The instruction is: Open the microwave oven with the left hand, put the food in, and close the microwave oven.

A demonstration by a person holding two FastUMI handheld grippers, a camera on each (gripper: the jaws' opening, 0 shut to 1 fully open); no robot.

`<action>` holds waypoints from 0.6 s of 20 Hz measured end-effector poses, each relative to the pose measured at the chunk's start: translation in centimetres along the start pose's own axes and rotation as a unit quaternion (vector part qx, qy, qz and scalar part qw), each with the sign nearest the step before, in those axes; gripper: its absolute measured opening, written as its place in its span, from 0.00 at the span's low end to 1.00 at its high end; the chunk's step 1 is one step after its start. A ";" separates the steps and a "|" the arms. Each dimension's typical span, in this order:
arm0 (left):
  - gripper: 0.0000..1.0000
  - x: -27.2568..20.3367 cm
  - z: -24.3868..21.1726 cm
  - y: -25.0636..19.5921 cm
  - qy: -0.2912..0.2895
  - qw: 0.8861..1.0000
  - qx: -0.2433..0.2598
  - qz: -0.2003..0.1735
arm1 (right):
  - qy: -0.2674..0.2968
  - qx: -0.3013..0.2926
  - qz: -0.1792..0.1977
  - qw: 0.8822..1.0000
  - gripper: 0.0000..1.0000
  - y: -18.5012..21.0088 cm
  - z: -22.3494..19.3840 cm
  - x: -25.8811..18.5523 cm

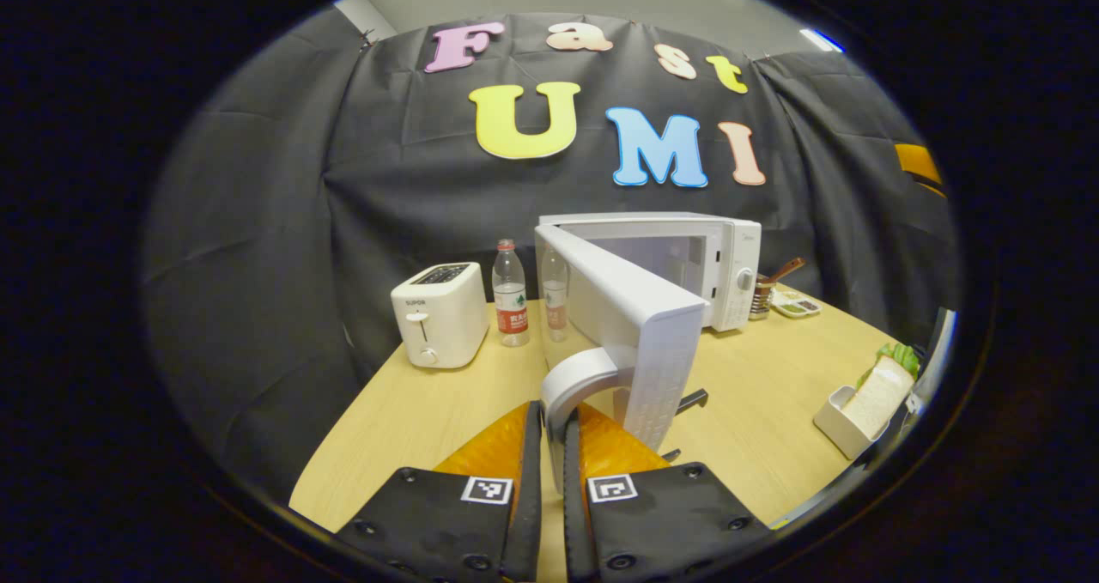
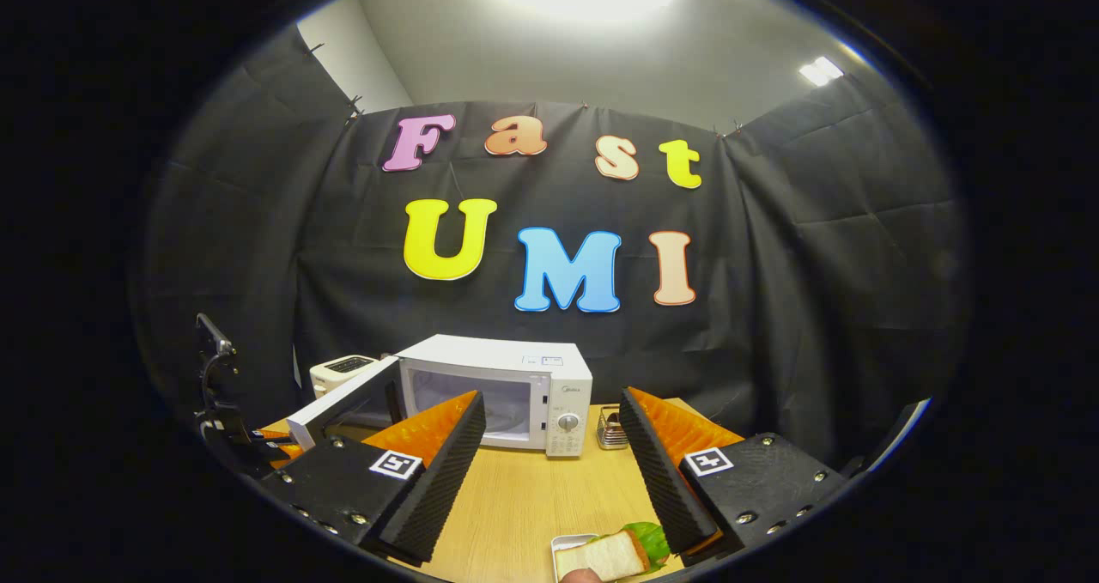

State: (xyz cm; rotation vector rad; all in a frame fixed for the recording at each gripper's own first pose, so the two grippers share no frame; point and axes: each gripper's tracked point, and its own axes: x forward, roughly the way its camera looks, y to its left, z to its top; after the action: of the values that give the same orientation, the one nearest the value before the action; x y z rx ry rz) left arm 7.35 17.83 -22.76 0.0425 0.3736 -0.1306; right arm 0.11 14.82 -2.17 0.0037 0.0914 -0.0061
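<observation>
Left gripper [image 1: 551, 428]: fingers closed on door handle [image 1: 573, 383] — microwave [image 1: 687, 261] door [image 1: 631, 325] swung open.
Right gripper [image 2: 549, 446]: jaws wide apart, holding nothing.
Sandwich [image 2: 611, 552]: in white tray [image 2: 568, 540] on table [image 2: 524, 497] — near side, just below right gripper; microwave beyond.

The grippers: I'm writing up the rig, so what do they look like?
Both the left gripper and the right gripper have two wedge-shaped fingers with ribbed inner faces. Each finger sits on a black, screwed block carrying a square black-and-white marker tag.
</observation>
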 end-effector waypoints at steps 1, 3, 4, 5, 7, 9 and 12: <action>0.18 -0.6 0.2 0.5 -0.003 1.000 0.002 0.011 | 0.000 -0.003 0.000 1.000 0.95 -0.3 0.0 0.1; 0.24 -2.1 1.0 1.0 -0.014 0.999 0.006 0.030 | 0.002 -0.003 0.003 1.000 0.95 -0.8 0.0 0.2; 0.35 -2.9 1.6 1.3 -0.021 0.999 0.003 0.037 | 0.003 -0.002 0.005 1.000 0.95 -1.1 0.0 0.4; 0.42 -3.9 2.6 1.7 -0.032 0.998 0.001 0.048 | 0.005 -0.001 0.007 1.000 0.95 -1.4 0.0 0.6; 0.63 -5.7 5.2 2.4 -0.059 0.996 -0.003 0.067 | 0.009 0.005 0.018 1.000 0.95 -2.0 -0.3 0.9; 0.76 -7.8 8.8 2.4 -0.097 0.992 -0.007 0.082 | 0.017 0.009 0.023 1.000 0.95 -3.2 -0.6 1.3; 0.98 -10.3 13.6 2.1 -0.144 0.984 -0.009 0.107 | 0.033 0.026 0.033 0.999 0.95 -4.6 -1.3 2.0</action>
State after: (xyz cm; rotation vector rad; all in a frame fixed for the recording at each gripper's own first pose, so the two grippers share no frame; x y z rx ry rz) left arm 3.08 20.20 -6.26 0.0448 0.0789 0.0785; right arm 2.00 10.18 -3.72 0.0598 0.1574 0.0575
